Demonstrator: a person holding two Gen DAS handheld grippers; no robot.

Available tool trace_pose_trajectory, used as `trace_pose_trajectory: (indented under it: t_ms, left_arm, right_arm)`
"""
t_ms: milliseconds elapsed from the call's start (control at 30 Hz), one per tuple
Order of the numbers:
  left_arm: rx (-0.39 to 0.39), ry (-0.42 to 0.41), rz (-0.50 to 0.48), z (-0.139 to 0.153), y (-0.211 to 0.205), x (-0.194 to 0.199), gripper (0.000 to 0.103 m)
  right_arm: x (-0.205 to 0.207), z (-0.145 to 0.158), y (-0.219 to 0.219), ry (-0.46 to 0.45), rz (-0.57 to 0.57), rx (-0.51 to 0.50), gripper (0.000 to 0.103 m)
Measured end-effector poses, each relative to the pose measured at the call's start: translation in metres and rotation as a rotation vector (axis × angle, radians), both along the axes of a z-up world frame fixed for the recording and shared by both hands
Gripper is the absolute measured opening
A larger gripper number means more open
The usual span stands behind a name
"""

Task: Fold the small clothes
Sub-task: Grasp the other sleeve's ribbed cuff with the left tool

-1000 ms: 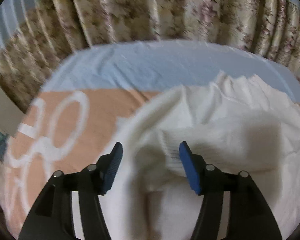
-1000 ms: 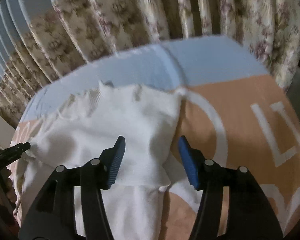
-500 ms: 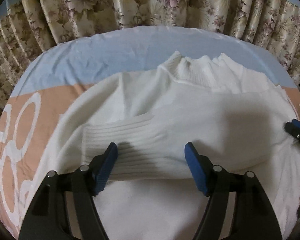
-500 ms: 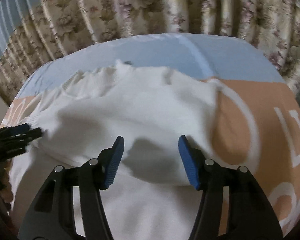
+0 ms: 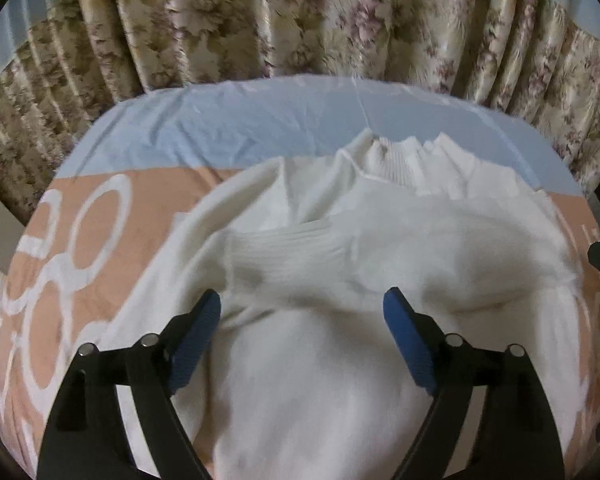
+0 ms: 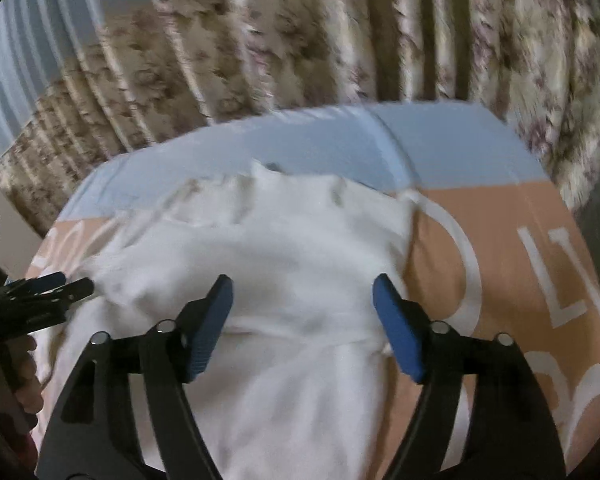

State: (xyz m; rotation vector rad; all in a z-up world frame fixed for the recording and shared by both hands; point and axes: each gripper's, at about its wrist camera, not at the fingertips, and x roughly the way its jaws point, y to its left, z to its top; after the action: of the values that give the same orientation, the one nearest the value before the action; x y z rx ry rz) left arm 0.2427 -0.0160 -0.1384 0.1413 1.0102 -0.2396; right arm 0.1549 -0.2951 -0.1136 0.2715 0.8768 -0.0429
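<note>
A white knit sweater lies on the bed, its ribbed collar at the far side and its sleeves folded across the body. A ribbed cuff rests on the left half. My left gripper hovers over the sweater's near half, jaws opening, nothing pinched between the blue pads. In the right wrist view the sweater fills the middle. My right gripper hangs above its folded right edge, jaws opening too and free of cloth. The left gripper shows at that view's left edge.
The bed cover is peach with white rings and letters, and pale blue along the far side. Flowered curtains hang right behind the bed. A person's hand shows at the lower left of the right wrist view.
Both grippers have opened wider and pulled back and up from the sweater. The sleeve cloth that lay between the pads now rests flat across the sweater's body.
</note>
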Motion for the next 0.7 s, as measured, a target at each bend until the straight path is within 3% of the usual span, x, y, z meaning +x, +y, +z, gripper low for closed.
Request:
trace_pose_trajectory:
  t_ms: [133,533,700]
  left_arm:
    - [-0.004,-0.033,0.051,0.025,0.024,-0.034,0.091]
    - [0.026,0.022,0.210,0.044,0.091,-0.121,0.092]
    - [-0.012,0.064,0.265,0.040,0.113,-0.149,0.092]
  right_arm:
    - [-0.014,0.016,0.027,0.005,0.054,0.014,0.092]
    - [-0.050,0.053,0.118,-0.024,0.235,-0.002,0.098]
    - [-0.059,0.054,0.146,-0.025,0.288,0.011,0.098]
